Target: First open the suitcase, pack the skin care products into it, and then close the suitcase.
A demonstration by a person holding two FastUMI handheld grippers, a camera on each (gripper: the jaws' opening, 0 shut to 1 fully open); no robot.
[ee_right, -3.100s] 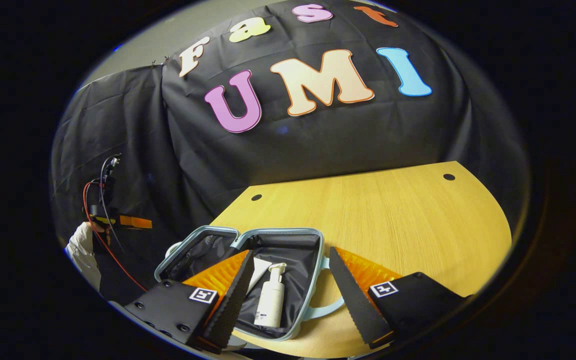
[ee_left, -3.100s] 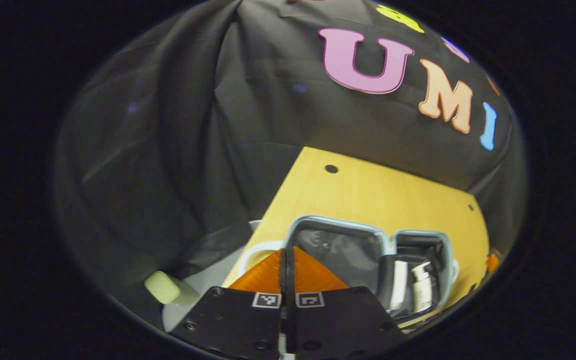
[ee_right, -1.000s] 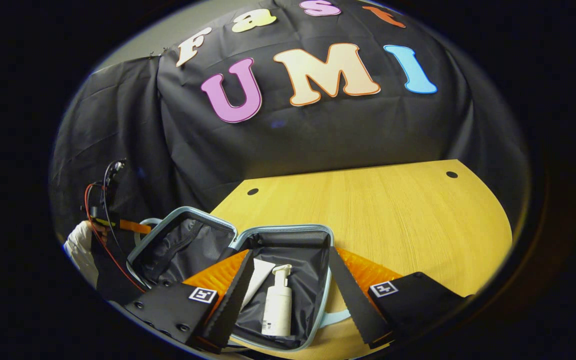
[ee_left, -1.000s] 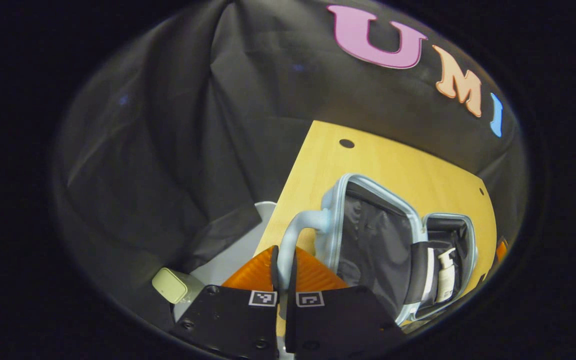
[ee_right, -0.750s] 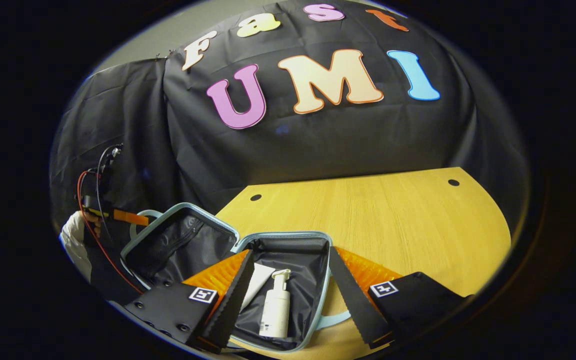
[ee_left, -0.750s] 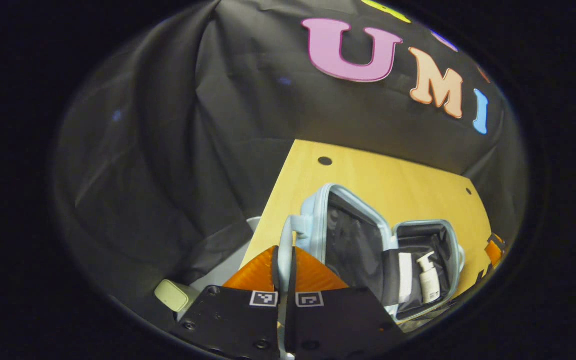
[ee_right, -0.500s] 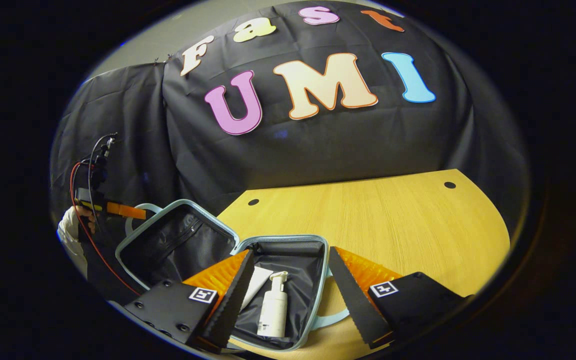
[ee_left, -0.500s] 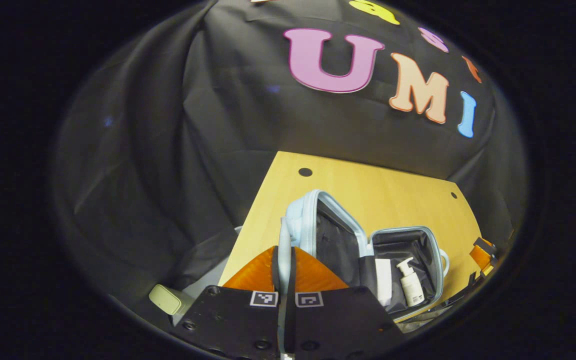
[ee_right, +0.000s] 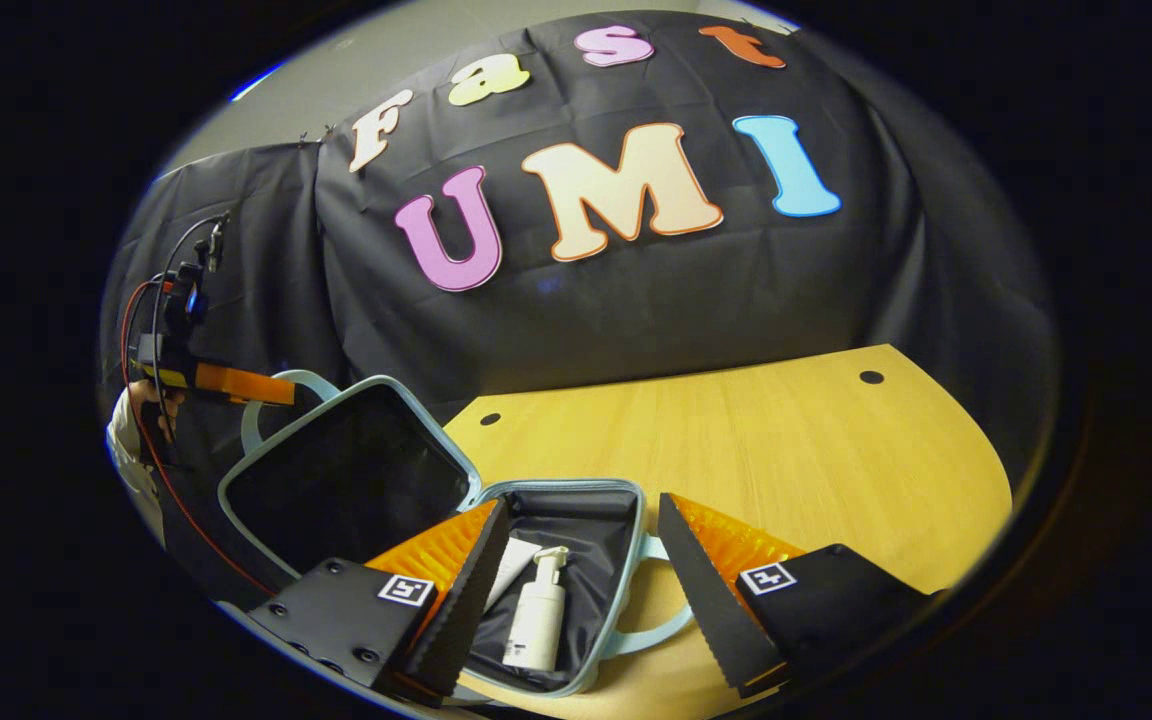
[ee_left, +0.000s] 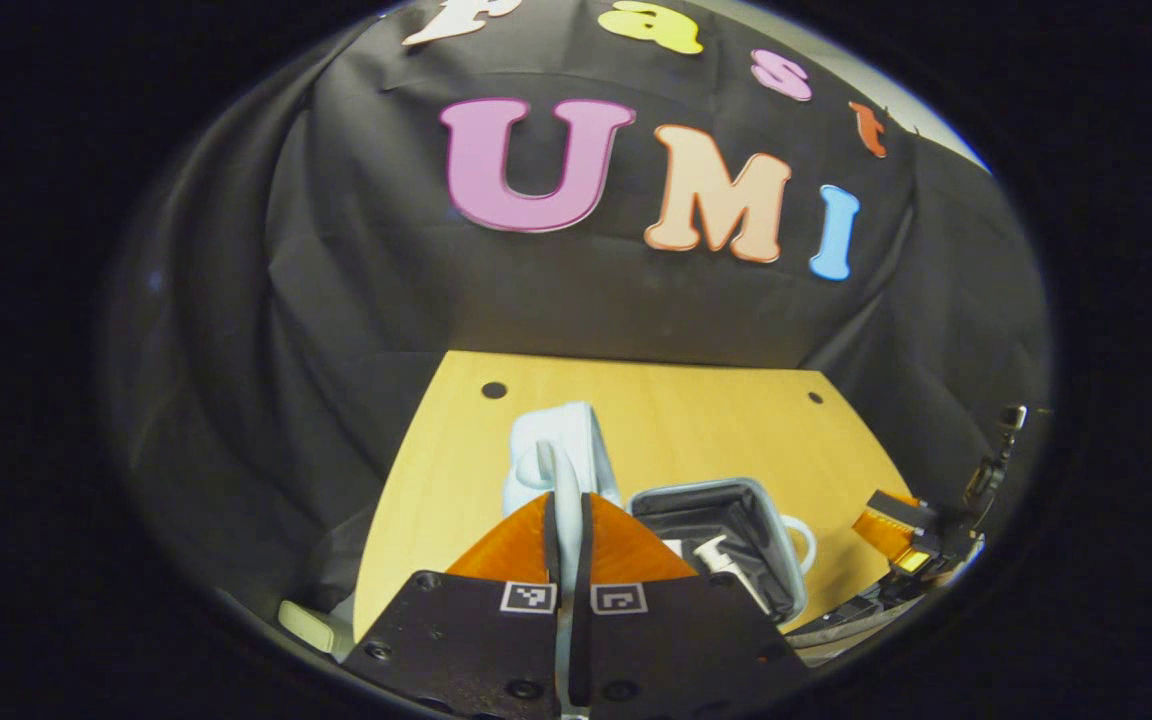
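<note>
While the suitcase lid (ee_right: 346, 485) stands raised on its hinge at the left of the suitcase base (ee_right: 626, 500), the left gripper (ee_right: 271, 390) sits at the lid's far-left edge in the right gripper view, clenched on the lid handle (ee_right: 261, 400), a pale blue loop. A hand (ee_right: 141, 410) in a white sleeve holds that gripper, with red and black cables running from it. Lid lining is dark, lid rim pale blue.

Right of the lid, the base lies flat on the wooden table (ee_right: 786, 450), open side up. Inside the base: a white pump bottle (ee_right: 536, 615) lying along its length, and a white tube (ee_right: 514, 565) just left of the bottle, partly behind the right gripper's left finger. A second pale blue handle (ee_right: 651, 625) sticks out of the base's right side onto the table.

The right gripper (ee_right: 576, 600) hovers over the near end of the base, jaws spread wide, nothing between them.

Left gripper view: left gripper (ee_left: 568, 525) fingers pressed on the lid handle (ee_left: 566, 490), lid (ee_left: 561, 440) seen edge-on directly ahead. Right of the lid, the base (ee_left: 736, 500) with the pump bottle (ee_left: 721, 555) visible inside. Further right of the base, the right gripper (ee_left: 891, 520) near the table (ee_left: 696, 420) edge.
</note>
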